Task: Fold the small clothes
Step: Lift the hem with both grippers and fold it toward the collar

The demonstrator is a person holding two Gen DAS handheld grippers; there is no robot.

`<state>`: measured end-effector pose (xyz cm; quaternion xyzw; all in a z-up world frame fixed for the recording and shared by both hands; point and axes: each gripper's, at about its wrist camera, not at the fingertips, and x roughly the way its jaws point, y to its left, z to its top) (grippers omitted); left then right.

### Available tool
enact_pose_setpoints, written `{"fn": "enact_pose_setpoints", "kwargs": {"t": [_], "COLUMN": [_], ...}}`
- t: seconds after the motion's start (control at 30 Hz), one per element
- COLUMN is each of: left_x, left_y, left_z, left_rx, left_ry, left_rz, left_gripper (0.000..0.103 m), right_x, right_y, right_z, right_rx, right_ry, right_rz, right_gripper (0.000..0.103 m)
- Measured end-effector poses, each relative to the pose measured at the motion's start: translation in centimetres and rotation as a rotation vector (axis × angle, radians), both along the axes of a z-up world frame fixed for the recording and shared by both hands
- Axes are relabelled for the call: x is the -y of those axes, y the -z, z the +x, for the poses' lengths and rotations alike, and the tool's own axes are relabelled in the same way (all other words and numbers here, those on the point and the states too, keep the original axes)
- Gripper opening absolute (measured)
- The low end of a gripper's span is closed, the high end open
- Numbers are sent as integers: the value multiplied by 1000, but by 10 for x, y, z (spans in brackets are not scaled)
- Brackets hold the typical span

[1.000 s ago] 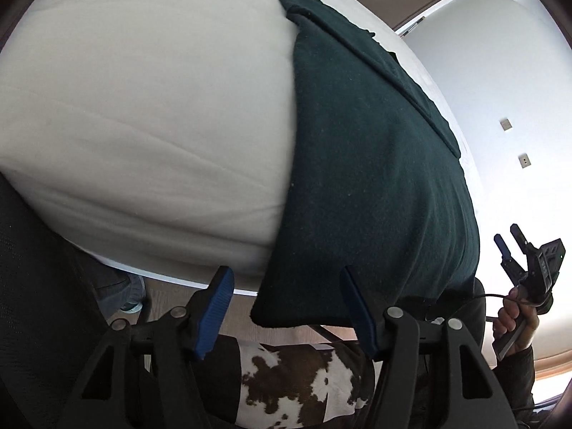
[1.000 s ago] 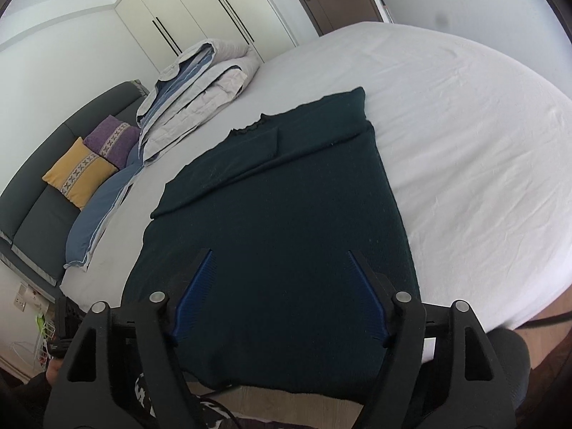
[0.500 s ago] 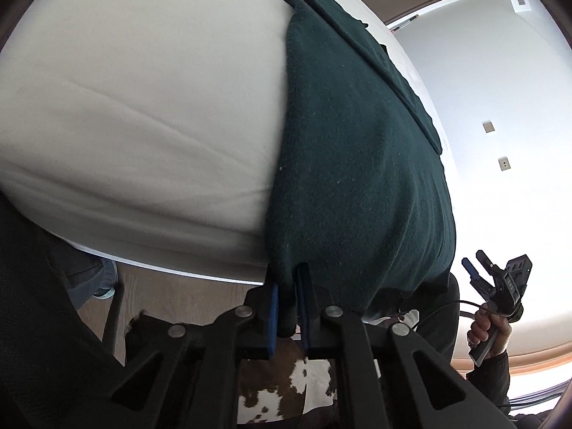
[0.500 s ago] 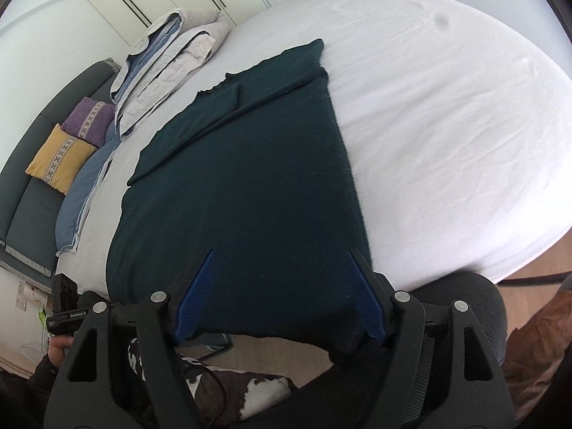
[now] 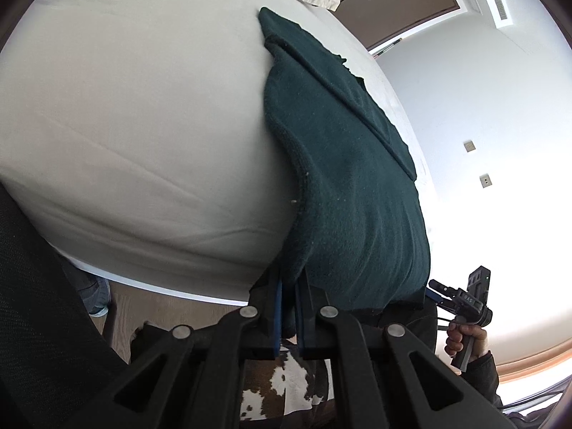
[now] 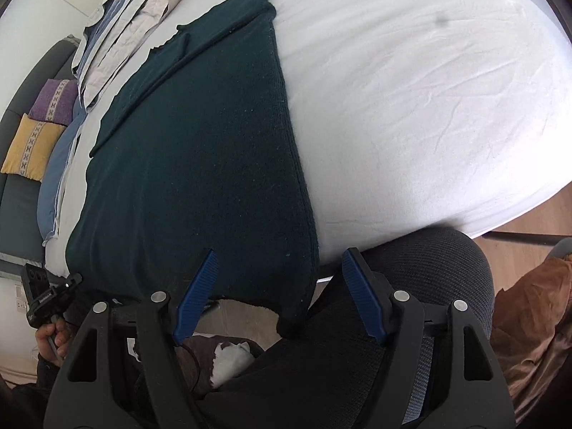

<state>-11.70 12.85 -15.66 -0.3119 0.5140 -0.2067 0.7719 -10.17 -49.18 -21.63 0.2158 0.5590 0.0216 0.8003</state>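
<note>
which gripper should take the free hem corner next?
Right. The right gripper is open around the dark green knit sweater's free corner; the left gripper is shut on the other.

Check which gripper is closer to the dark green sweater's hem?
Left. The left gripper is shut on the hem of the dark green sweater at its corner. The right gripper is open, its fingers straddling the opposite hem corner without gripping.
</note>
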Motion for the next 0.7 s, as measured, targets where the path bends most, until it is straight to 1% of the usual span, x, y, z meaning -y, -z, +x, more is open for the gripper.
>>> {"fn": "enact_pose_setpoints", "kwargs": {"t": [0.1, 0.2, 0.27, 0.33, 0.37, 0.43, 0.47, 0.5, 0.53, 0.57, 0.6, 0.63, 0.7], "left_x": [-4, -5, -6, -6, -5, -7, -7, -7, -8, -8, -9, -8, -8], "left_y": [-5, -5, -5, -6, -6, -5, -4, -4, -3, -3, -3, -4, -6], "left_z": [0, 0, 1, 2, 2, 2, 3, 3, 3, 3, 3, 3, 3], "left_rx": [13, 8, 7, 10, 11, 10, 8, 6, 4, 3, 3, 5, 10], "left_ry": [-12, -15, -16, -13, -12, -13, -14, -15, -16, -17, -18, -18, -18], "left_rz": [-32, -36, -42, -43, -43, -49, -51, -52, -53, -54, -54, -52, -47], "left_gripper": [6, 6, 6, 6, 6, 6, 6, 6, 6, 6, 6, 6, 6], "right_x": [-4, -10, -15, -19, -20, -23, -24, -25, -27, -27, -28, -29, -29], "right_y": [5, 7, 8, 9, 9, 10, 10, 10, 10, 11, 10, 11, 12], "right_z": [6, 11, 13, 11, 9, 5, 3, 1, -1, -2, -4, -5, -9], "right_rx": [-19, -54, -75, -89, -93, -98, -98, -98, -99, -100, -94, -98, -100], "right_ry": [-25, -67, -97, -118, -123, -129, -132, -134, -135, -134, -133, -130, -128], "right_rz": [-18, -46, -52, -52, -51, -46, -47, -50, -56, -57, -54, -51, -44], "right_gripper": [71, 71, 70, 62, 60, 49, 47, 42, 35, 34, 30, 20, 12]}}
